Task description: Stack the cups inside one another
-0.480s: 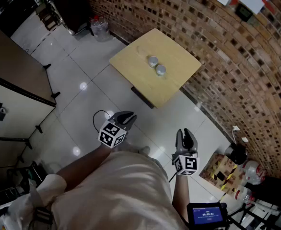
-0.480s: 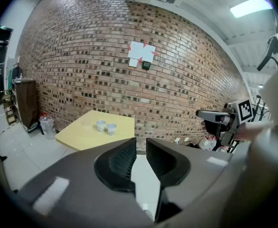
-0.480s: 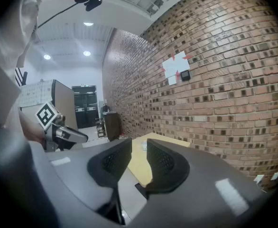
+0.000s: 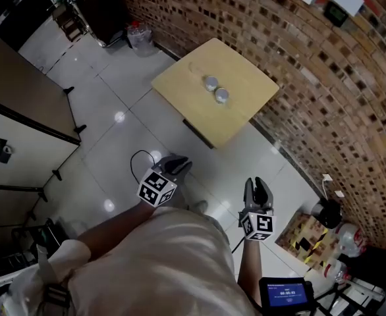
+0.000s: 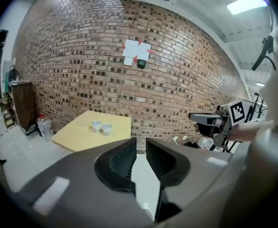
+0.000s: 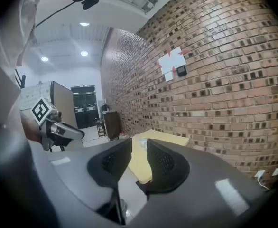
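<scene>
Two small pale cups [image 4: 210,83] [image 4: 222,95] stand side by side, apart, near the middle of a light wooden table [image 4: 236,120] by the brick wall. The left gripper view shows the same cups [image 5: 97,126] [image 5: 107,129] far off on the table [image 5: 77,137]. My left gripper [image 4: 182,164] and right gripper [image 4: 257,185] hang over the floor, well short of the table. Each has a narrow gap between its jaws, left gripper [image 5: 140,144] and right gripper [image 6: 139,147], with nothing in it. In the right gripper view the table [image 6: 165,139] lies ahead.
White tiled floor [image 4: 134,124] lies between me and the table. A dark cabinet [image 4: 101,8] and a plastic bottle [image 4: 139,37] stand at the wall's far left. Boxes and red-and-white containers [image 4: 341,242] crowd the floor at the right. A cable loops on the floor [image 4: 137,160].
The head view has shifted slightly. Both grippers sit a touch lower in it, held as before. The cups have not moved.
</scene>
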